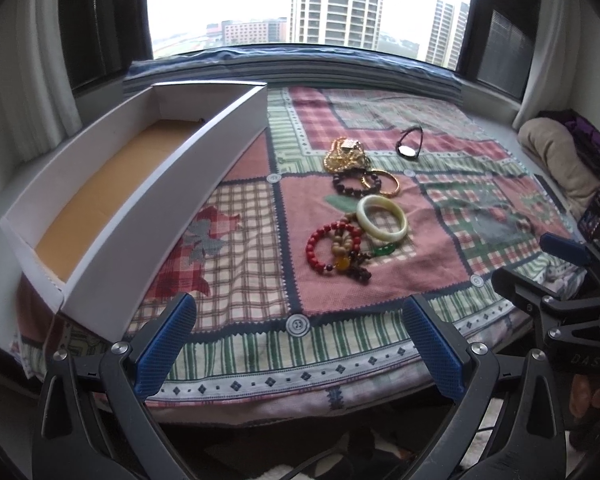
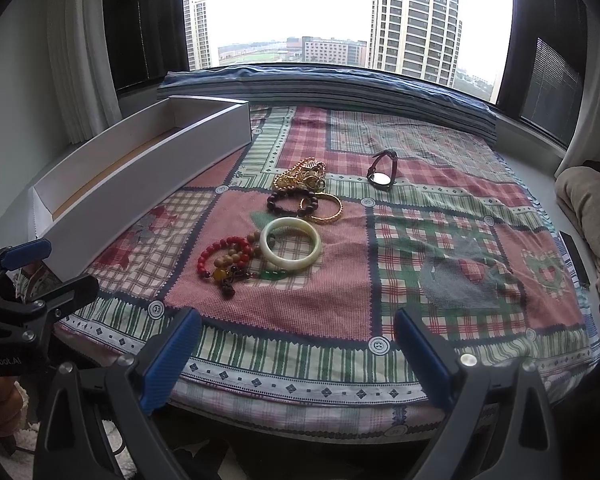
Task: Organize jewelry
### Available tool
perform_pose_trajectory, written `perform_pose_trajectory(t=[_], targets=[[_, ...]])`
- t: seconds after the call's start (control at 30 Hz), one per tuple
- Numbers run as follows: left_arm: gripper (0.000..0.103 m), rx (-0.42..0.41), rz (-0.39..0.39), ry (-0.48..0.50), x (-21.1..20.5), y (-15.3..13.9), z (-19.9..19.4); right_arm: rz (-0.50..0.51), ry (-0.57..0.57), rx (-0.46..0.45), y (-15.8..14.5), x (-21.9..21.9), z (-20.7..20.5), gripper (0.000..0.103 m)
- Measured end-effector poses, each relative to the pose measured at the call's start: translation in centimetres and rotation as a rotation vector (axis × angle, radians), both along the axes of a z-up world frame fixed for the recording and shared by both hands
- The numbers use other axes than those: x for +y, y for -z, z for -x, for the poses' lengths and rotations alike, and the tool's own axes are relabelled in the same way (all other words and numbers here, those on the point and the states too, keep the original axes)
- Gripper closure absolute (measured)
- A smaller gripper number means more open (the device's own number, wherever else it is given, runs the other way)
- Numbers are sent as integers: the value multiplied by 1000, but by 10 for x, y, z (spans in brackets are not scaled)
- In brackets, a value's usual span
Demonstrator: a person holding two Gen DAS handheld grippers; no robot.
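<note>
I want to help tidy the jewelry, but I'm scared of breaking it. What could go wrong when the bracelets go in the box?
1. The red bead bracelet overlaps the tan beads and other pieces, so lifting one may drag its neighbours along.
2. The gold chains lie heaped and could tangle or snag.
3. The pale jade bangle looks smooth and might slip from a hand-held gripper before reaching the white box.

Bracelets (image 2: 260,236) and what looks like gold chain (image 2: 300,176) lie clustered beside an open white box (image 2: 148,184).
</note>
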State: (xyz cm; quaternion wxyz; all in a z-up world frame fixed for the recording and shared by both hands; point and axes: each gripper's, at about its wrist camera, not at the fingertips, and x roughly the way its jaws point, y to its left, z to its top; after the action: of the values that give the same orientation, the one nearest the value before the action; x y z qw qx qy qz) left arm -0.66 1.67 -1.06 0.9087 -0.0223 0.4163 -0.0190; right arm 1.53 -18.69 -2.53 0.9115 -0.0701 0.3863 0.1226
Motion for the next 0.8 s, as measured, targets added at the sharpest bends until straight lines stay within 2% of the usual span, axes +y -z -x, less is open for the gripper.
perform_pose_trajectory(t=[0.8], targets=[[1, 42, 7, 15, -3, 14, -7, -23, -18, 50, 12, -1, -6, 4]])
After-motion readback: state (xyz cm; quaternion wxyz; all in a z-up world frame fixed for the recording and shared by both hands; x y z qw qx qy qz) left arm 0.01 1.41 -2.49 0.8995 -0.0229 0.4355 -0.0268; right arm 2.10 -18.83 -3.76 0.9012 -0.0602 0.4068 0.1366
